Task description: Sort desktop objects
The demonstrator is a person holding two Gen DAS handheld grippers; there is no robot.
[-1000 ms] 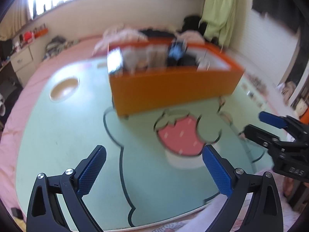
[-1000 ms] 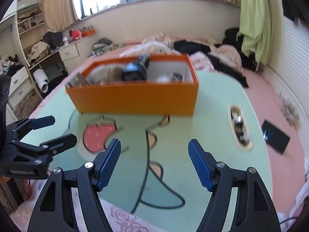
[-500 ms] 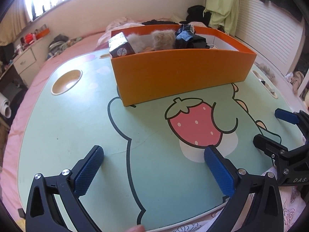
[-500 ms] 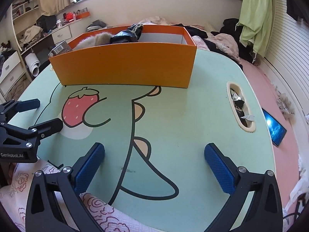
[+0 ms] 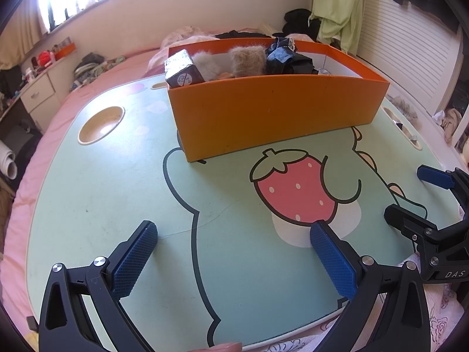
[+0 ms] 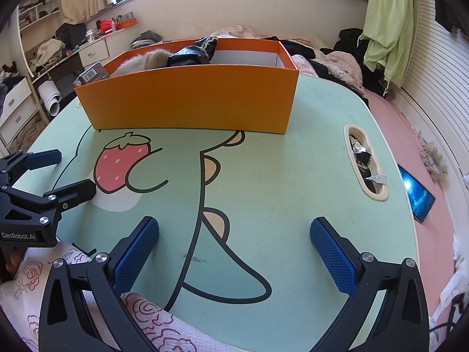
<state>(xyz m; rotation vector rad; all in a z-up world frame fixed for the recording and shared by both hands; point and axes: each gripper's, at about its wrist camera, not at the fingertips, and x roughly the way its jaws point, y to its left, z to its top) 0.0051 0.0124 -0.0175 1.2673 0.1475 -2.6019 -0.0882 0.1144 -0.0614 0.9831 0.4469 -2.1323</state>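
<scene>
An orange box point(image 5: 275, 114) stands at the far side of the green cartoon table point(image 5: 117, 193). It holds a small grey carton point(image 5: 183, 72), furry beige items point(image 5: 244, 61) and a black shiny item point(image 5: 285, 58). The box also shows in the right wrist view point(image 6: 190, 99). My left gripper point(image 5: 234, 252) is open and empty low over the table's near edge. My right gripper point(image 6: 234, 249) is open and empty at the same edge, to the right of the left one point(image 6: 44, 182).
A round cup recess point(image 5: 101, 120) sits at the table's far left. A long slot point(image 6: 365, 164) with small scraps is at the table's right. A phone point(image 6: 416, 195) lies on the pink bedding beyond it. Floral cloth point(image 6: 73, 287) lies under the grippers.
Both grippers have dropped and pulled back toward the near table edge, and both have opened wider. The box has not moved.
</scene>
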